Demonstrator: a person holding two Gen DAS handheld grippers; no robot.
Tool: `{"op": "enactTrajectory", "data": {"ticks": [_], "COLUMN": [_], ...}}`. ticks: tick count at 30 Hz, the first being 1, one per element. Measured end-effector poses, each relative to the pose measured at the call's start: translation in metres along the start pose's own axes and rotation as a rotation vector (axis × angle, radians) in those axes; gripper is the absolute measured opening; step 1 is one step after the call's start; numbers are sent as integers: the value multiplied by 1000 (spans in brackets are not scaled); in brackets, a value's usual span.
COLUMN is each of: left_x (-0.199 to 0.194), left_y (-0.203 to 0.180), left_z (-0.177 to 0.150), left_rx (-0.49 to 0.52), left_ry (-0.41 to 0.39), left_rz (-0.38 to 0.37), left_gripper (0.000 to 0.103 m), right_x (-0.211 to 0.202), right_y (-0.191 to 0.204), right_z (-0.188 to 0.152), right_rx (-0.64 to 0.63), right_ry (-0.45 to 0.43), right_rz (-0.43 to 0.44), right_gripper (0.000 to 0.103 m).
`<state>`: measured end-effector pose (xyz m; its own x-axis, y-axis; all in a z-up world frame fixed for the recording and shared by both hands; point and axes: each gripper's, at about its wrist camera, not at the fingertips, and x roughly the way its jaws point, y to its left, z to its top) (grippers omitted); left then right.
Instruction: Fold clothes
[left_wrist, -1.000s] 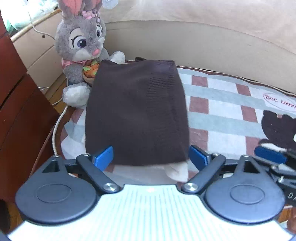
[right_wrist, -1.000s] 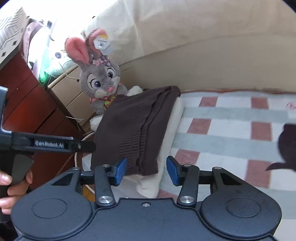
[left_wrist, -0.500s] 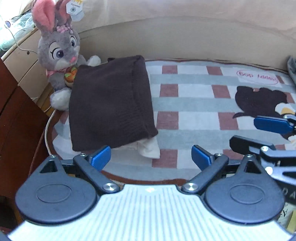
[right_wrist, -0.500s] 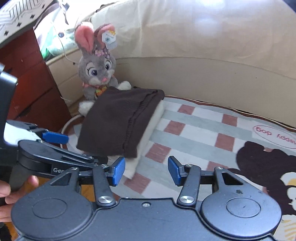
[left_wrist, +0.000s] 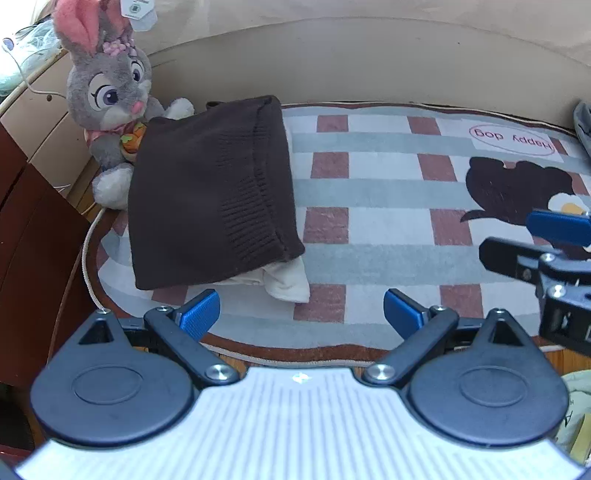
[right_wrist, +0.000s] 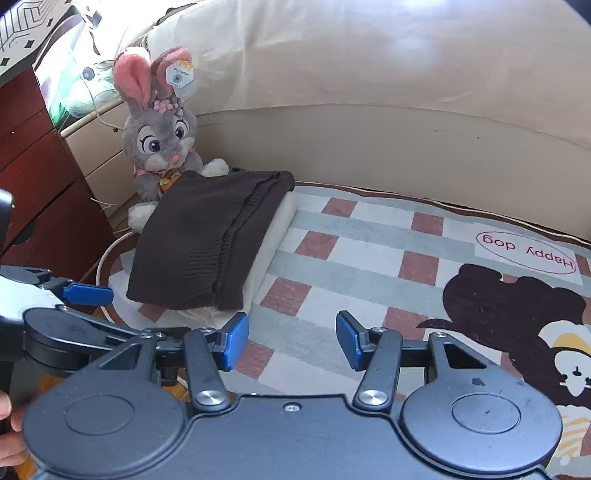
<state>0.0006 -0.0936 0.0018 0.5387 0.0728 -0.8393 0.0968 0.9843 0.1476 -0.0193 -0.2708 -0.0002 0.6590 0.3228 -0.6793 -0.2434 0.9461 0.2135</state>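
1. brown knit garment (left_wrist: 210, 195) lay folded on a white garment (left_wrist: 286, 282), at the rug's (left_wrist: 388, 184) left end beside the plush rabbit (left_wrist: 110, 96).
2. we found both the left gripper (left_wrist: 301, 312) and right gripper (right_wrist: 291, 341) spread, empty, clear of cloth; the right had just been widening.
3. we judged the fold done; we advised checking edges aligned before fetching another garment.

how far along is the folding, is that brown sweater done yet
Done: the brown sweater lies folded on a folded white garment beside the plush rabbit. In hand: nothing; left claw and right claw are open and empty. Left: nothing unfolded shows on the rug.
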Motion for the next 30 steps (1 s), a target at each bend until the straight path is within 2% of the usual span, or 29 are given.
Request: {"op": "enactTrajectory", "data": {"ticks": [9,14,20,30], "left_x": [2,4,3,6], "left_y": [0,-2,-3,0], "left_z": [0,-1,-1,-1], "left_rx": [-7,6,2,-5], "left_ry": [20,20,21,32], "left_rz": [-1,35,9,25], "left_gripper": [97,99,100,100], "right_x": [0,-1,0,2], "right_y": [-8,-9,-13,-18], "right_z": [-3,-3,-4,-6], "right_rx": [35,38,49,61], "right_ry": [12,12,17,26], "right_rz": [-15,-16,-18,-39], "right_gripper": [59,59,59,59]}}
